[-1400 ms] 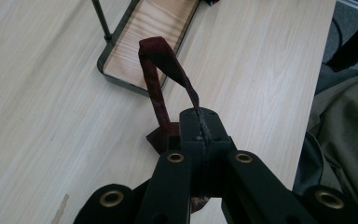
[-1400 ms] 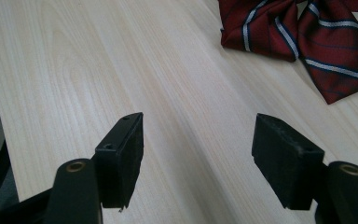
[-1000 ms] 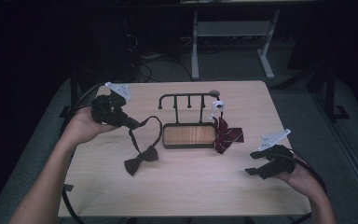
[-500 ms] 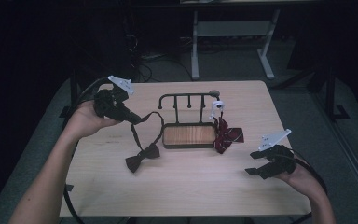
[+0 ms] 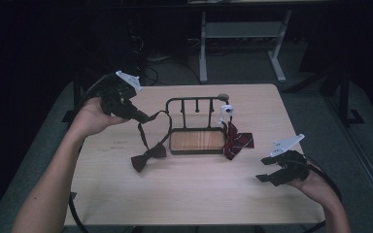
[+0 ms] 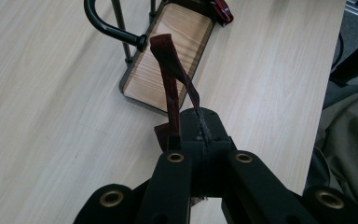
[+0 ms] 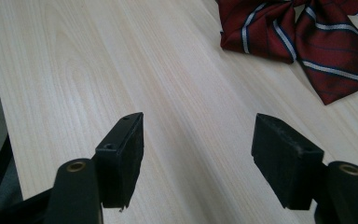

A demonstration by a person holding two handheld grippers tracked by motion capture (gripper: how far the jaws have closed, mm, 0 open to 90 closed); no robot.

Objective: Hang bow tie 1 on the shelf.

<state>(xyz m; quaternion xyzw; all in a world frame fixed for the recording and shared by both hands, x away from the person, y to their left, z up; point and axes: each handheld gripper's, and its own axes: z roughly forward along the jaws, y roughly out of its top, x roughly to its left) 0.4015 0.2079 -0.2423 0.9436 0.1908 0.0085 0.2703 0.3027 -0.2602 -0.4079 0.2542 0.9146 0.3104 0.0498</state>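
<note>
A black metal rack (image 5: 173,145) with a wooden base and a hook bar stands mid-table. My left gripper (image 5: 144,117) hovers left of it, shut on the strap (image 6: 169,79) of a dark red bow tie (image 5: 148,158). The bow rests on the table, and its strap loops up to the rack's left end (image 6: 108,27). A striped red bow tie (image 5: 239,142) lies against the rack's right side, seen close in the right gripper view (image 7: 298,32). My right gripper (image 5: 268,174) rests open near the front right of the table, with bare wood between its fingers (image 7: 121,158).
A small white object (image 5: 227,110) sits on the rack's right post. The light wooden table (image 5: 189,194) has free room across its front half. Dark floor and a white desk frame (image 5: 243,34) lie beyond the far edge.
My left gripper has risen and moved toward the far edge with the strap, drawing the dark red bow tie slightly toward the rack. The right gripper has stayed put.
</note>
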